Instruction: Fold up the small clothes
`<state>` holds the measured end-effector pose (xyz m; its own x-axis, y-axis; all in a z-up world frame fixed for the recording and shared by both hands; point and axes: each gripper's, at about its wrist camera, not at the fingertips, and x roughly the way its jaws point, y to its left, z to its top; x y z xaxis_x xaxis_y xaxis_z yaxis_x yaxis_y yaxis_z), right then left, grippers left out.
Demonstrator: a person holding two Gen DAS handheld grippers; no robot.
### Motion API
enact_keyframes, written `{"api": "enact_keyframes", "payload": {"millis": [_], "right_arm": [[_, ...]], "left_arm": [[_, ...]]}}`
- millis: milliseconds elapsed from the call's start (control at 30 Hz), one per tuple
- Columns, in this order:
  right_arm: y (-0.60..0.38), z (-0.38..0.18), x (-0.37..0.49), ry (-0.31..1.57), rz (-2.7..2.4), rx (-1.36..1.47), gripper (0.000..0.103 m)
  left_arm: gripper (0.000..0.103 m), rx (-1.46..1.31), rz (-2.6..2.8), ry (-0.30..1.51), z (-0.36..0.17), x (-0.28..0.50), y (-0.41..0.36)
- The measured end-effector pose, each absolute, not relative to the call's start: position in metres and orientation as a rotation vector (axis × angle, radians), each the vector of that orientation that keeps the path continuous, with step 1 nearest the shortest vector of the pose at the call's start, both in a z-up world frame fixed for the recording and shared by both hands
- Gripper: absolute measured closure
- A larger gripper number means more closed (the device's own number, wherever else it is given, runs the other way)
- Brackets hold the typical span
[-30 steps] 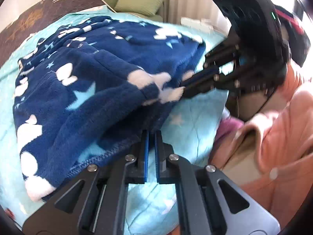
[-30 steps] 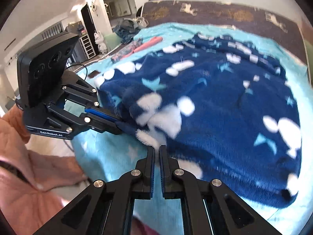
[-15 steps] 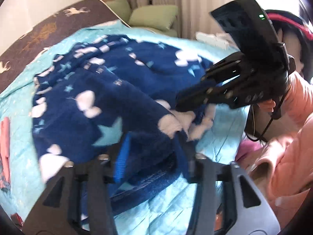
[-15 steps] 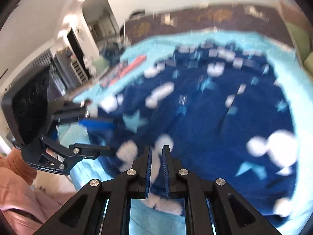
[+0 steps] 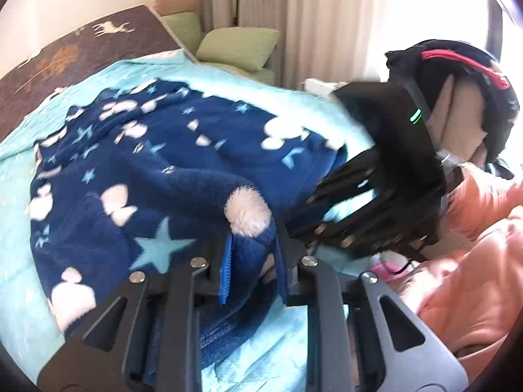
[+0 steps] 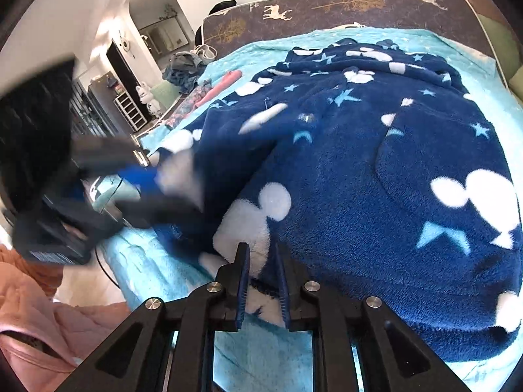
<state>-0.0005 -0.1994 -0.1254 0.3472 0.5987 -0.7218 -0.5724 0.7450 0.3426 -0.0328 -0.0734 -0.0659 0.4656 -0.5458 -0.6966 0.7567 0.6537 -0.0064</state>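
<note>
The fuzzy navy fleece garment with white mouse heads and pale blue stars [image 6: 376, 196] lies bunched on the turquoise quilted bedspread [image 6: 147, 271]; the left gripper [image 5: 253, 261] has its jaws parted with a fold of fleece sitting between them; the right gripper [image 6: 261, 277] is also parted around the garment's near edge; both sit close together at that near edge.

Fleece garment [image 6: 376, 196]: navy blue, patterned with white mouse-head shapes and light-blue stars. Bedspread [image 5: 228, 88]: turquoise. Headboard [image 6: 343, 3]: dark brown with white deer, gold trees.
</note>
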Motion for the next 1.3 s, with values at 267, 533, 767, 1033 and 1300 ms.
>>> {"api": "enact_keyframes", "payload": {"millis": [267,533,767,1033,1300], "right_arm": [[-0.219,-0.118,-0.011,0.935,0.736,0.038,0.082],[-0.304,-0.078,-0.011,0.823,0.435,0.083,0.053],[-0.363,-0.098,-0.008,0.898,0.248,0.228,0.049],[-0.360,-0.114,-0.003,0.943,0.317,0.317,0.048],[-0.372,-0.126,0.004,0.966,0.220,0.420,0.085]], "left_arm": [[0.062,0.558,-0.784,0.843,-0.120,-0.048,-0.083],[0.027,0.419,-0.557,0.684,-0.074,-0.063,-0.013],[0.027,0.158,-0.250,0.862,-0.102,-0.025,0.076],[0.066,0.054,-0.288,0.875,-0.126,-0.026,0.095],[0.094,0.088,-0.262,0.846,-0.109,-0.052,0.099]]}}
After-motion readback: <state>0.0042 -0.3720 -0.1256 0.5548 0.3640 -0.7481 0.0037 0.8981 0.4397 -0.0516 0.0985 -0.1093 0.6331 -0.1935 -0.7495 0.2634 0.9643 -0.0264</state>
